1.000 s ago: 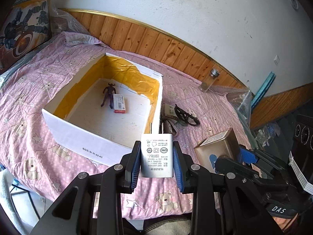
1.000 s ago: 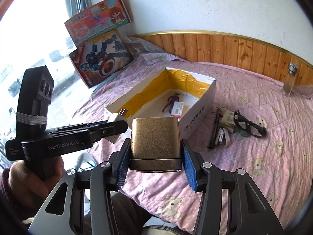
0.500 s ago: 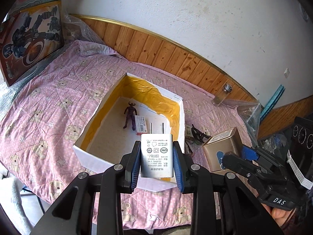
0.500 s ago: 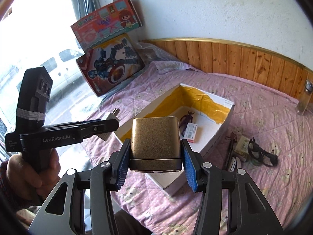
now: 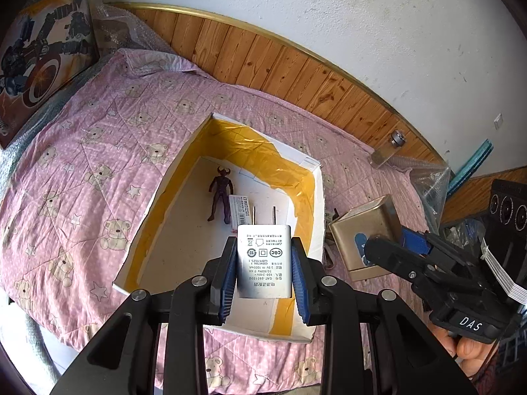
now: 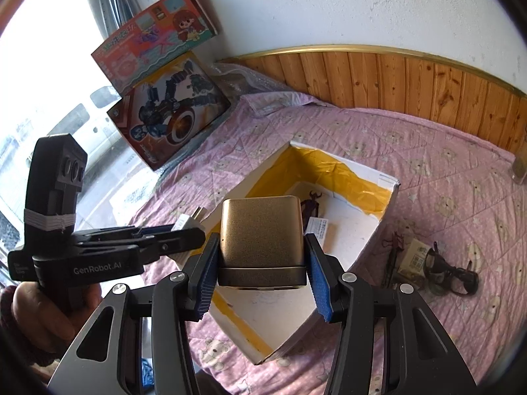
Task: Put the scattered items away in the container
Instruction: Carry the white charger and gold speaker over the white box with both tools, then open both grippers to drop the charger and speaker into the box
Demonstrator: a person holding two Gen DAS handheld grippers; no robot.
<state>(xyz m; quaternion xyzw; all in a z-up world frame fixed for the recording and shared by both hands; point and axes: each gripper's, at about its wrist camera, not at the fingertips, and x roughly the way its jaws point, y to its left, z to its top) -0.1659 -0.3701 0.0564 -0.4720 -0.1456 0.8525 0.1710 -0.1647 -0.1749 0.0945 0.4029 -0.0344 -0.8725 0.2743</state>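
Note:
A white box (image 5: 316, 184) lined with yellow tape lies open on the pink bedspread. Inside it lie a dark purple figurine (image 5: 220, 194) and a small white packet (image 5: 239, 210). My left gripper (image 5: 264, 268) is shut on a white plug adapter (image 5: 264, 265), held above the box's near end. My right gripper (image 6: 262, 263) is shut on a gold tin (image 6: 262, 235), over the box's (image 6: 393, 186) near corner. The tin (image 5: 364, 230) also shows in the left wrist view, right of the box. On the spread to the right lie sunglasses (image 6: 449, 271), a small card packet (image 6: 413, 258) and a dark clip (image 6: 393, 253).
A wooden headboard (image 5: 296, 72) runs along the white wall. Two toy boxes (image 6: 168, 112) lean at the bed's left end by a window. A glass jar (image 5: 387, 151) and bubble wrap (image 5: 428, 181) lie at the far right. A hand (image 6: 33, 312) holds the left gripper's handle.
Both grippers have risen and moved forward over the box, so its near end now lies under them. Each still holds its item.

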